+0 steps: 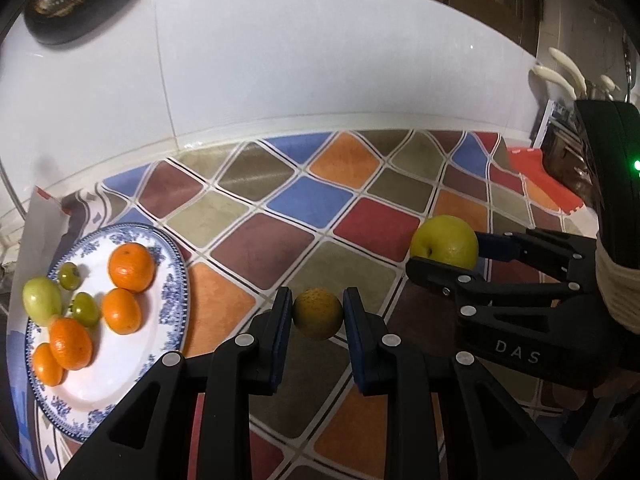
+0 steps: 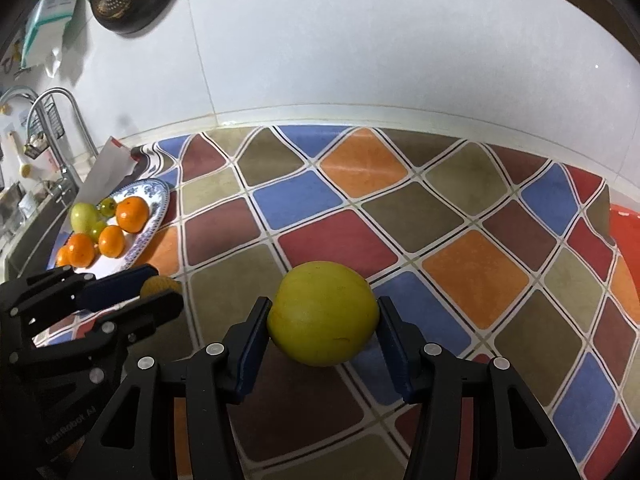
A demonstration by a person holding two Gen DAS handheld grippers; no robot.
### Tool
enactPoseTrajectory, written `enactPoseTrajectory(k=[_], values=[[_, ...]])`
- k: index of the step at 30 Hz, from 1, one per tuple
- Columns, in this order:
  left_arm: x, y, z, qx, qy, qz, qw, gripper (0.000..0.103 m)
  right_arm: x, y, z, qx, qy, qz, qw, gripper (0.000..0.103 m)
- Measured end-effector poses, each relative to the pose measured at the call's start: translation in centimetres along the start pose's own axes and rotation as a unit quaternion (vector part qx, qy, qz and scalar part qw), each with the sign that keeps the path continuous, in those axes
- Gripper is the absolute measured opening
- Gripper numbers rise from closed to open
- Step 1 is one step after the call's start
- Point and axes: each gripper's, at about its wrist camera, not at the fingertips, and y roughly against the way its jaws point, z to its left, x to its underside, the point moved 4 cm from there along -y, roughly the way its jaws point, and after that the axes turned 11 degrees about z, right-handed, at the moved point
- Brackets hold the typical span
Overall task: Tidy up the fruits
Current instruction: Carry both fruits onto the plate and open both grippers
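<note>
Four oranges (image 1: 131,267), three green fruits (image 1: 42,300), one plate (image 1: 176,280), one yellow apple (image 2: 323,313), one brownish fruit (image 1: 317,313)

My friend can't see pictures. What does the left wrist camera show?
The left gripper squeezes a small yellowish-brown fruit over a colourful checked mat. Beside it, the right gripper holds a yellow-green apple; a blue-rimmed plate of fruit sits left.

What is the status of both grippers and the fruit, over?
Left gripper shut on small brownish-yellow fruit. Right gripper shut on large yellow-green fruit. Blue-patterned plate left, path clear.
</note>
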Motion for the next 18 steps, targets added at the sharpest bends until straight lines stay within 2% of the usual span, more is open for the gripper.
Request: enactPoseTrajectory(k=[18], values=[[2.1,7.5,1.6,-0.02,0.027,-0.064,0.9974,0.026,1.0,6.7,3.7,-0.005,0.014,-0.054,0.998,0.053]])
